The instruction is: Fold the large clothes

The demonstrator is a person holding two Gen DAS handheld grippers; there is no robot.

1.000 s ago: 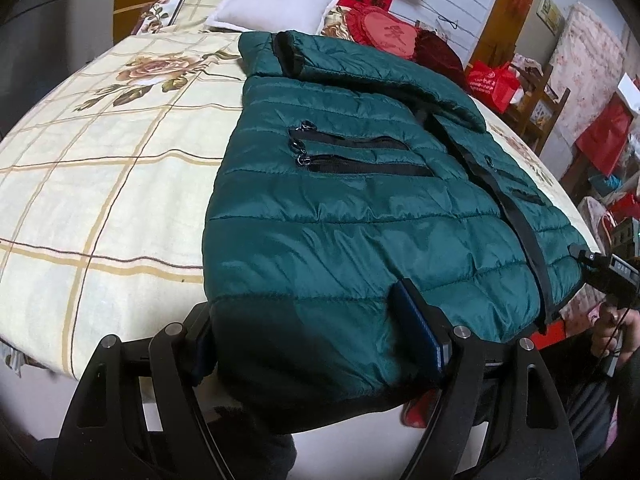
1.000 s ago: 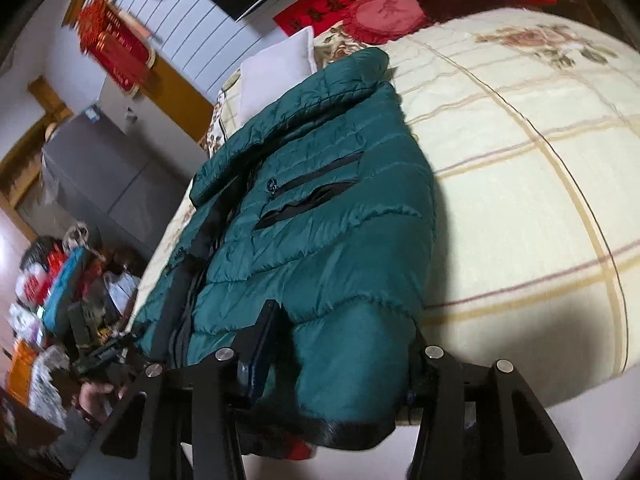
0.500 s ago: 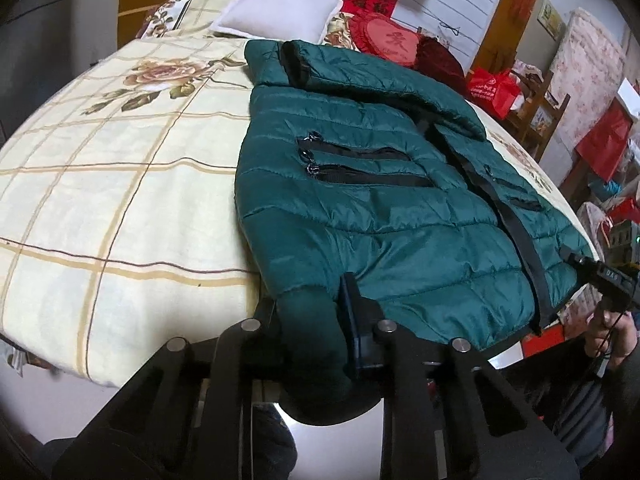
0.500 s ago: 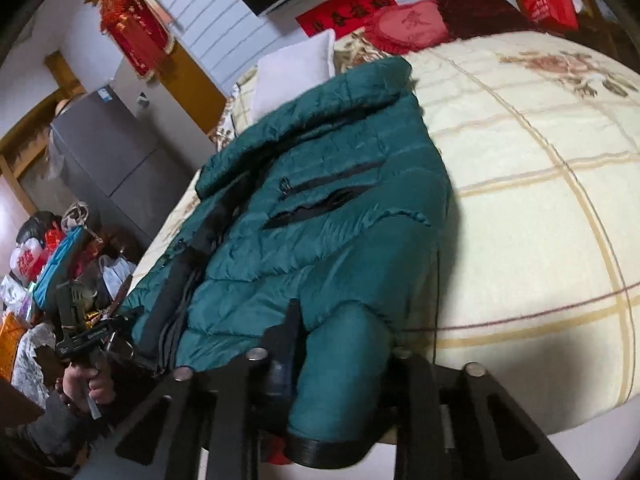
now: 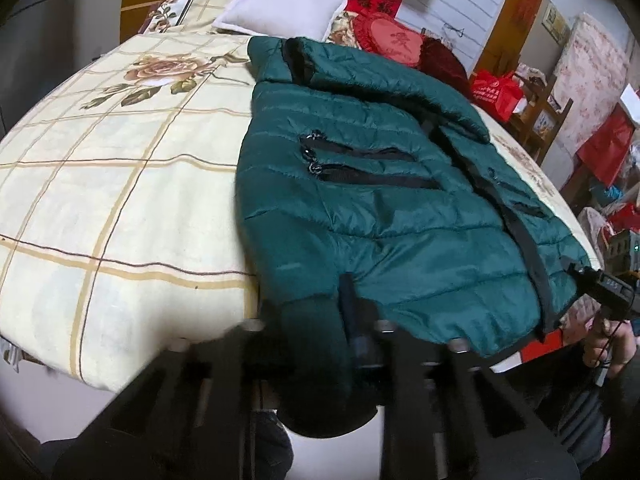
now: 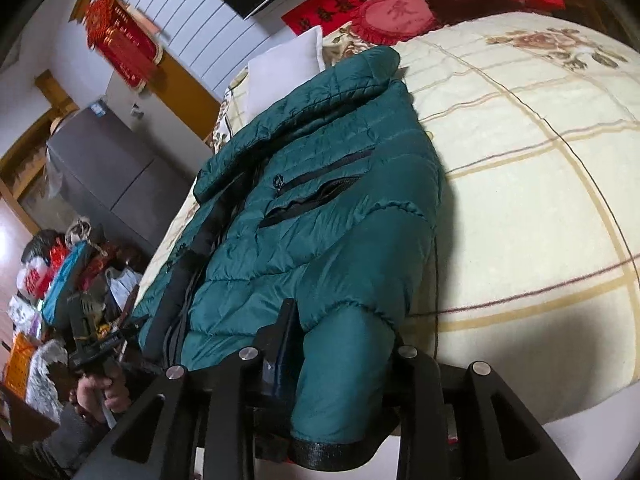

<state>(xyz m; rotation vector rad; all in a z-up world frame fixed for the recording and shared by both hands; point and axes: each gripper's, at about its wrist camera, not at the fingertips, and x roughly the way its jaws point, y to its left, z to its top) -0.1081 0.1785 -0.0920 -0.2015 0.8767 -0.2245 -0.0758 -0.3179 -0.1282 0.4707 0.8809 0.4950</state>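
A dark green puffer jacket (image 5: pixel 384 184) lies front up on the bed, its collar toward the pillow and its hem at the near edge. It also shows in the right wrist view (image 6: pixel 320 216). My left gripper (image 5: pixel 316 320) is shut on the jacket's hem corner, with the black-trimmed fabric bunched between its fingers. My right gripper (image 6: pixel 344 344) is shut on the other hem corner, the green fabric and its black band hanging between the fingers.
The bed (image 5: pixel 112 184) has a cream plaid cover with rose prints. A white pillow (image 5: pixel 280 8) and red cushions (image 5: pixel 396 40) lie at the head. Red bags and clutter (image 5: pixel 496 88) stand on one side of the bed, a grey cabinet (image 6: pixel 104 168) on the other.
Both grippers were open around the hem corners a second ago. They have closed on the fabric and gathered it, and the hem has lifted slightly.
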